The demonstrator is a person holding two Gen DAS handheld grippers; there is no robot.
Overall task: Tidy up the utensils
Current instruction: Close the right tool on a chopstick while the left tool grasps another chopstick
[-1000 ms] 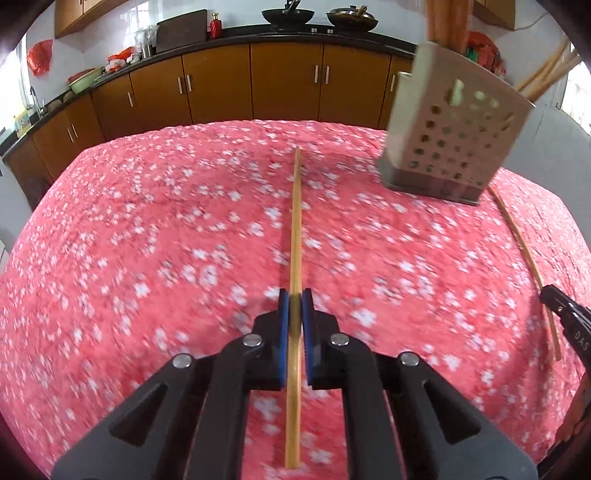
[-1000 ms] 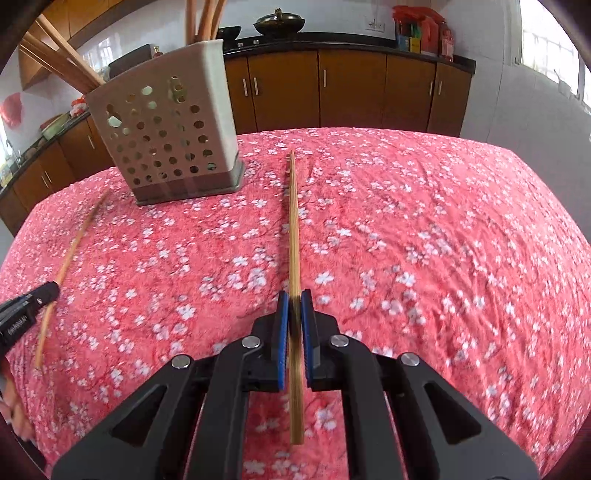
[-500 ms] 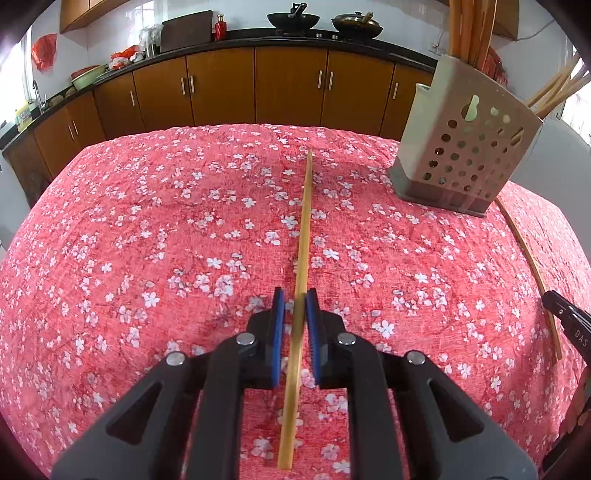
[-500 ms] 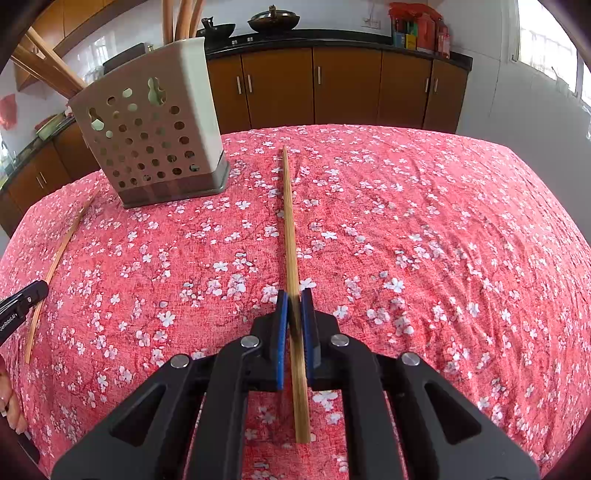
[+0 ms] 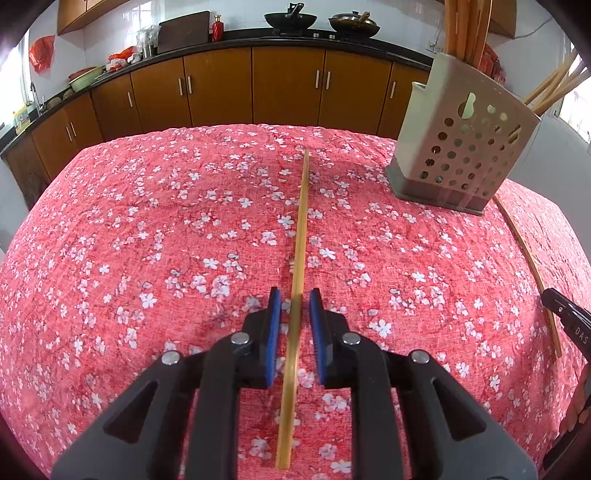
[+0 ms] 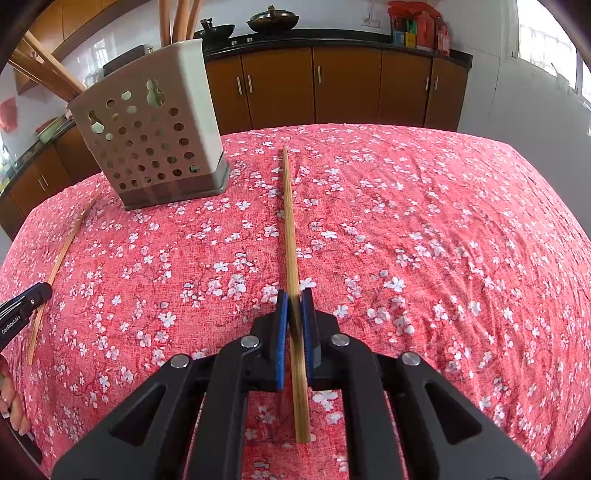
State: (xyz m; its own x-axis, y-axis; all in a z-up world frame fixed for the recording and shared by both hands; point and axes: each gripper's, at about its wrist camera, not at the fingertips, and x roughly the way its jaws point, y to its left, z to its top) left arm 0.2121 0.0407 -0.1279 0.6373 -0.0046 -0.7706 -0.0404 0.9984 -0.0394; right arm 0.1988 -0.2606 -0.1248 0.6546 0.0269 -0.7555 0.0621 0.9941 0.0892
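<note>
A long wooden chopstick (image 5: 301, 221) runs away from me between the blue pads of my left gripper (image 5: 295, 295). Its jaws are opening, with a gap showing on each side of the stick. My right gripper (image 6: 295, 295) is shut on a second chopstick (image 6: 289, 221) that points toward the far table edge. A beige perforated utensil holder (image 5: 461, 147) stands between the two grippers, at the left in the right wrist view (image 6: 155, 129), with several wooden sticks (image 6: 177, 18) upright in it. Each view shows the other chopstick (image 5: 524, 254) (image 6: 62, 254) at its edge.
A red cloth with white flowers (image 5: 147, 240) covers the whole table. Brown kitchen cabinets (image 5: 288, 88) and a dark counter with pans (image 5: 291, 18) stand beyond the far edge. A person's fingers (image 6: 11, 406) show at the lower left of the right wrist view.
My left gripper's pads have parted from the chopstick, which they pinched a second ago. The right gripper keeps its grip on its chopstick.
</note>
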